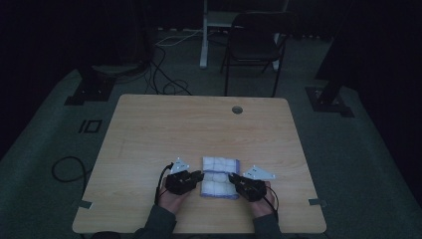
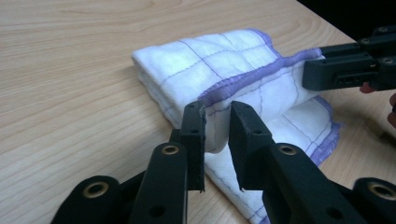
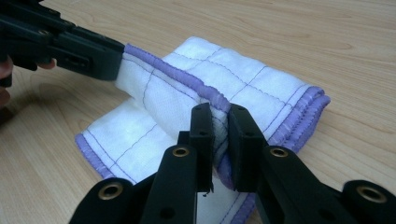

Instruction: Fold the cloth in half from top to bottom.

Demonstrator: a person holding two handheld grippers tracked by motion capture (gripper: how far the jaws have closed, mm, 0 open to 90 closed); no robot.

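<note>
1. A white quilted cloth with a purple stitched hem point(image 1: 220, 177) lies folded on the near middle of the pale wooden bench point(image 1: 199, 124), between the person's two hands.
2. The left tool point(image 2: 216, 122) has the cloth's folded edge between its two black jaws. A slim gap shows beside the fabric, so the pads look slack and no longer clamp it.
3. The right tool point(image 3: 220, 125) stands narrow, its jaws pinched on the purple hem at the opposite side of the fold; from above it sits at the cloth's right edge point(image 1: 234, 178).
4. The top layer is raised slightly off the lower layer where each tool meets it, and the rest rests flat on the bench.
5. Judged from this, a fold has just been laid over and the step in hand is letting go of it.
6. The next move likely calls for the left tool to back straight off without snagging the hem, and for the right tool to part its jaws likewise, so that the fold stays squared.
7. A drag sideways could pull the layers askew.
</note>
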